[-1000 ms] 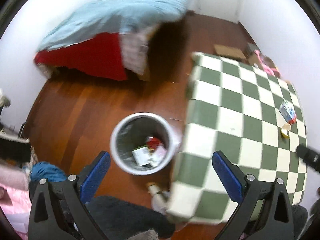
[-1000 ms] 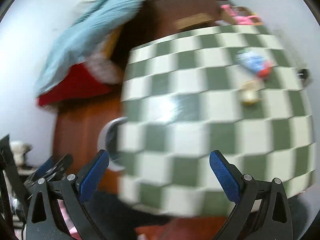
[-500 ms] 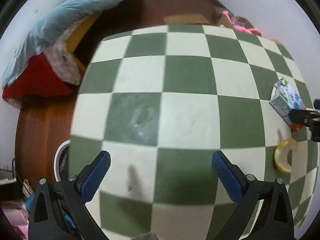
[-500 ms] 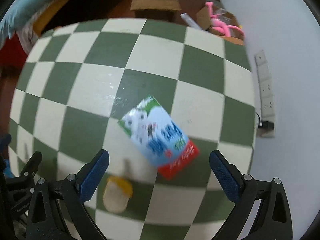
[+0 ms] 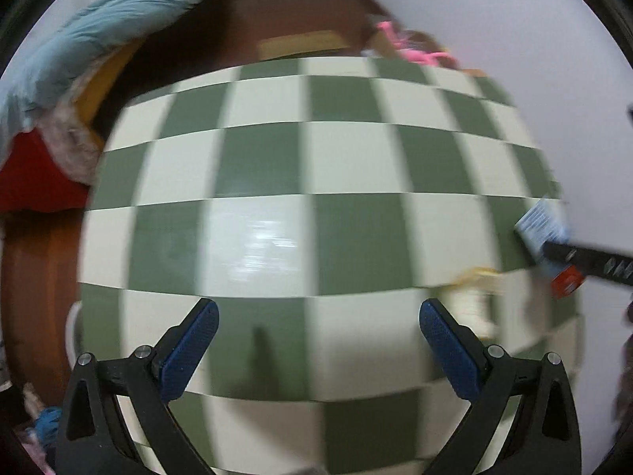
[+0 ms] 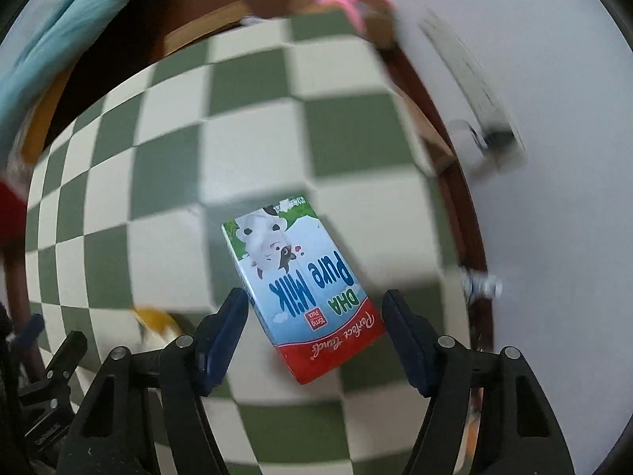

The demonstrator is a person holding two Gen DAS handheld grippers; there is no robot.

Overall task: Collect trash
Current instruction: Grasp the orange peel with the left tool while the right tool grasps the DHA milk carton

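so far nothing lifted: milk carton [image 6: 304, 297] lies flat on checkered table [image 6: 245, 150], between wide-spread fingers of right gripper [image 6: 314, 330], ungrasped. left gripper [image 5: 318, 340] open, empty. peel scrap [image 6: 156, 318] also left.

This is a lived-in home, most likely a bedroom. A bed [image 5: 43, 182] with a red base and a rumpled blue duvet [image 5: 118, 12] stands against the white wall past the far left corner of the worktop [image 5: 277, 158], which wears a green-and-cream checked cloth. The floor [image 5: 308, 12] is dark red-brown wood. A flat cardboard piece [image 5: 302, 43] and pink clutter [image 5: 415, 45] lie on the floor beyond the worktop's far edge.
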